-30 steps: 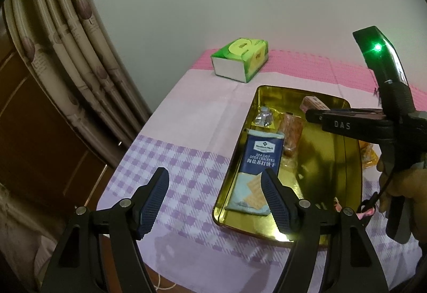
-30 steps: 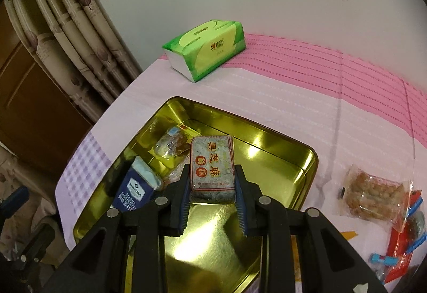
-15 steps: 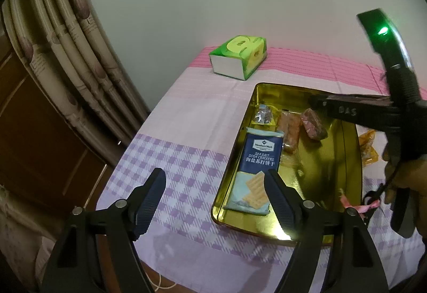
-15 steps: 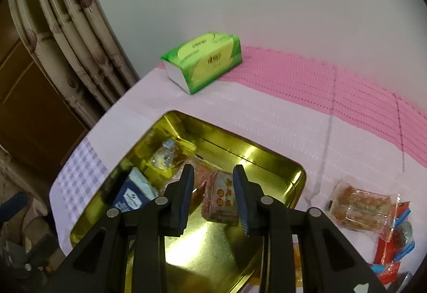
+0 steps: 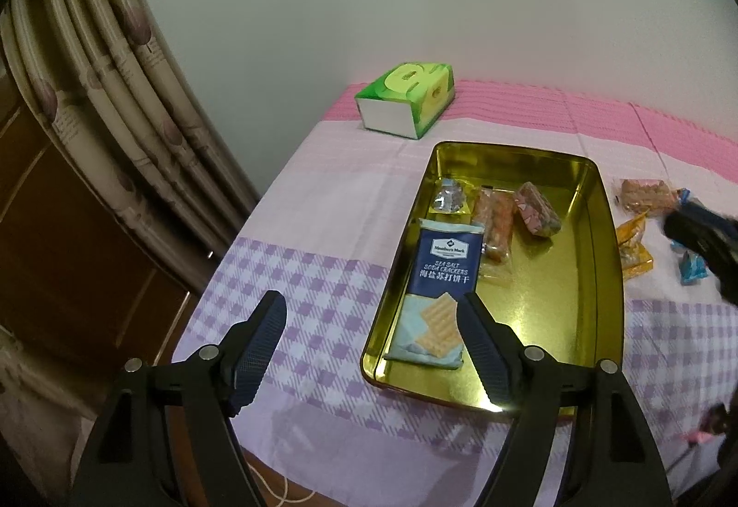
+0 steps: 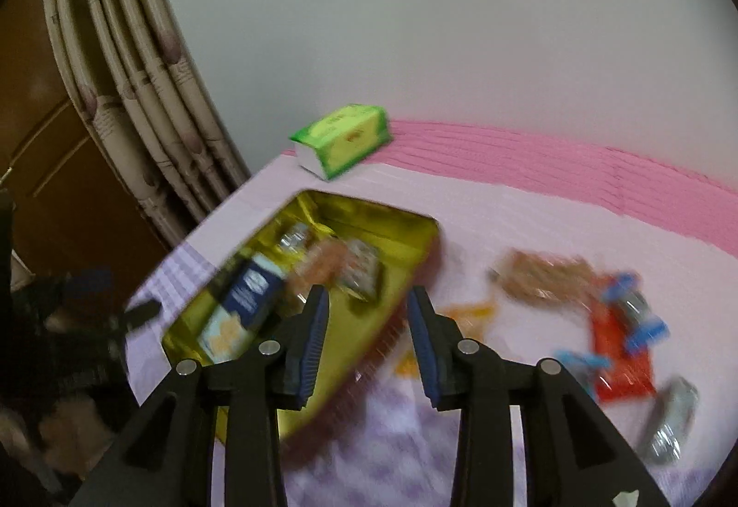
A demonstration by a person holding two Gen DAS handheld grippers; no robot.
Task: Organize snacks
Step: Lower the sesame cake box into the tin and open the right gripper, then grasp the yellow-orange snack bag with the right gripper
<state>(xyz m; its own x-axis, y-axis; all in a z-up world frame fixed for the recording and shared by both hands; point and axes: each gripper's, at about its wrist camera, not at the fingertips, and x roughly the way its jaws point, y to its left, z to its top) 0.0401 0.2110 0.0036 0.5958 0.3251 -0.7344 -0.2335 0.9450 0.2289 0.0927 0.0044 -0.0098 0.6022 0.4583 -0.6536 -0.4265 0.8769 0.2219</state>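
A gold tin tray (image 5: 604, 230) (image 6: 415, 225) lies on the table. It holds a blue soda cracker pack (image 5: 443, 276) (image 6: 244, 299), a small silver-wrapped sweet (image 5: 449, 200), an orange snack bar (image 5: 496, 221) and a pinkish wrapped cake (image 5: 537, 209) (image 6: 364, 271). My left gripper (image 5: 371, 329) hangs open and empty above the tray's near left corner. My right gripper (image 6: 369, 313), its jaws opening with nothing between them, is above the tray's right rim. Loose snacks (image 6: 544, 276) (image 5: 645, 195) lie right of the tray.
A green tissue box (image 5: 406, 98) (image 6: 341, 140) stands at the table's far left corner by the wall. Curtains (image 5: 115, 92) and a wooden panel are left of the table. Red, blue and silver packets (image 6: 622, 341) lie at the right. The right wrist view is motion-blurred.
My right gripper let go of the pinkish wrapped cake into the tray, then pulled back to the right and up, its jaws opening. My left gripper stayed in place.
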